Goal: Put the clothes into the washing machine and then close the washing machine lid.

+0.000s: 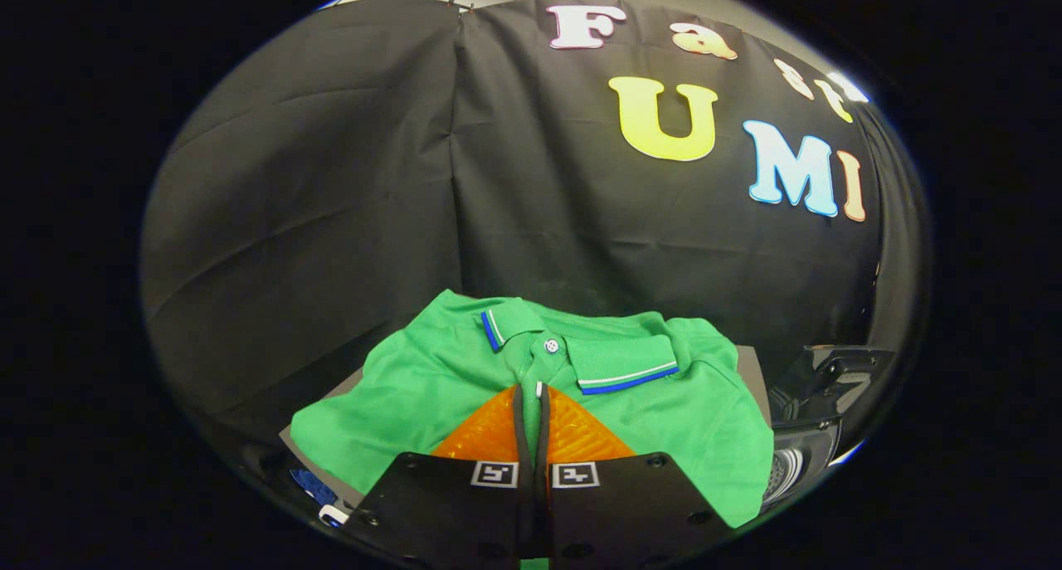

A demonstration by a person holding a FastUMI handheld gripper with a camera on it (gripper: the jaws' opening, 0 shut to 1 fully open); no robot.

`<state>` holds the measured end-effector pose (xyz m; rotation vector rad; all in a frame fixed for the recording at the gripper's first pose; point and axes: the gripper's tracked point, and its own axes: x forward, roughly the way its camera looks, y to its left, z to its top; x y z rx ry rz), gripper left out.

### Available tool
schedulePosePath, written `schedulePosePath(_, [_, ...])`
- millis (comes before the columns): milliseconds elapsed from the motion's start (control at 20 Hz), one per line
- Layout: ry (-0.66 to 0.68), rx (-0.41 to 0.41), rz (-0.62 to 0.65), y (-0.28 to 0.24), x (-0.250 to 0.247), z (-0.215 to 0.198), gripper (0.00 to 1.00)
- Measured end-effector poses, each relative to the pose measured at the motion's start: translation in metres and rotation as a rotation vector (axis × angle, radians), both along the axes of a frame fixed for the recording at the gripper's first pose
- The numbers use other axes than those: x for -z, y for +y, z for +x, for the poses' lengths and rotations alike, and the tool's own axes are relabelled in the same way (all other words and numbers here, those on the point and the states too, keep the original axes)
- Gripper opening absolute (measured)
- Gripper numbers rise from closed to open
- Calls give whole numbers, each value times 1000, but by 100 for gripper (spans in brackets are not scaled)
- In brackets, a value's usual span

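A green polo shirt with a blue-and-white striped collar lies spread over a grey surface. My gripper has its orange fingers pressed together over the shirt's front, just below the white collar button. Green cloth sits pinched in the thin gap between them. To the right of the shirt is the washing machine; its dark lid stands up and part of the drum's ribbed inside is visible. The shirt's right sleeve hangs close to the drum opening.
The black cloth wall rises right behind the shirt. A small blue and white object lies at the near left corner of the grey surface, partly under the shirt's edge.
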<state>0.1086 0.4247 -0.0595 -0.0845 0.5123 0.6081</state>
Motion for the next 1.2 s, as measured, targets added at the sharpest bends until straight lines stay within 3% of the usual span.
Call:
schedulePosePath(250, [-30, -34, 43, -17, -23, 4, 1])
schedulePosePath(550, [-75, -9, 85, -53, -45, 16, 1])
schedulePosePath(1200, [-159, 123, 101, -156, -56, 51, 1])
